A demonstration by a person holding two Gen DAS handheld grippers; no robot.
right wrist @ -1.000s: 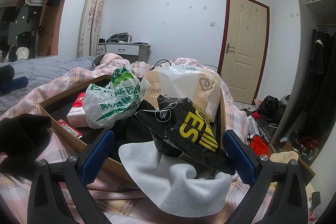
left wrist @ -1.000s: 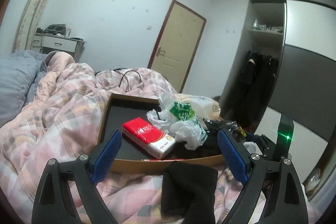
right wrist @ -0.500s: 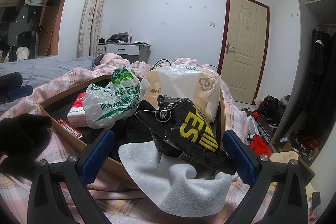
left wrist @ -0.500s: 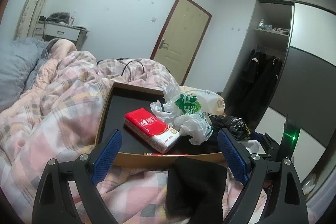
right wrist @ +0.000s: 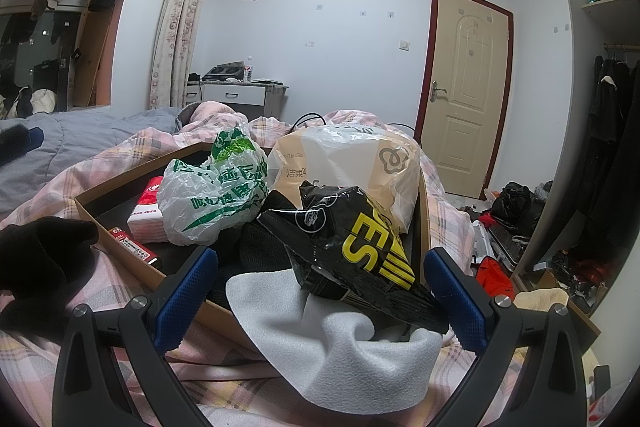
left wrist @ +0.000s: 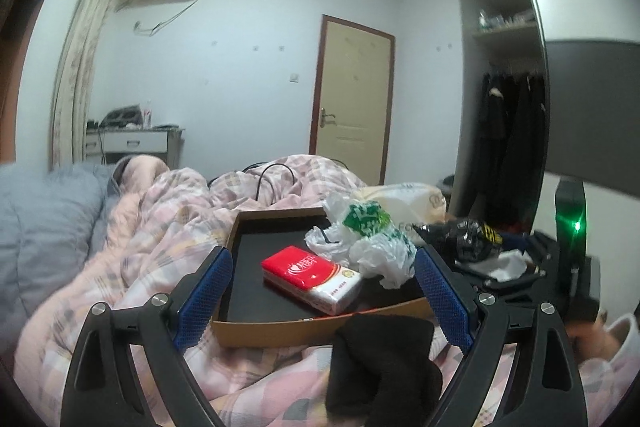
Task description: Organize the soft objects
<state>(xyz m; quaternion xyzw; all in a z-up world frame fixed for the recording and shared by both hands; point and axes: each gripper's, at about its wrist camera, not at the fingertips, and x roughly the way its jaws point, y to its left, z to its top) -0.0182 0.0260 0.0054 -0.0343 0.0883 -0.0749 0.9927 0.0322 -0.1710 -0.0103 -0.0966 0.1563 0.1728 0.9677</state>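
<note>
Left gripper (left wrist: 322,293): jaws spread wide, holding nothing, hovering over the bed before the near wall of the cardboard tray (left wrist: 280,331).
Right gripper (right wrist: 320,289): jaws equally wide and empty, framing the white cloth (right wrist: 340,339) and the black-and-yellow bag (right wrist: 356,247).
Black sock (left wrist: 380,363): lay outside the tray on the pink quilt (left wrist: 160,219), touching the near wall; likely limp and light, best pinched at a bunched fold.
Tissue pack (left wrist: 316,277): inside the tray, soft but boxy; probably takes a grip across its short sides.
Green-printed plastic bag (left wrist: 368,243): crumpled beside the tissues, slippery and springy by the look of it; a gathered knot would hold better than a loose skin.
White cloth: draped over the tray's near edge, half out.
Edges: low cardboard walls could snag a low approach.
Open room: the tray's left half was bare; its right half was crowded.
</note>
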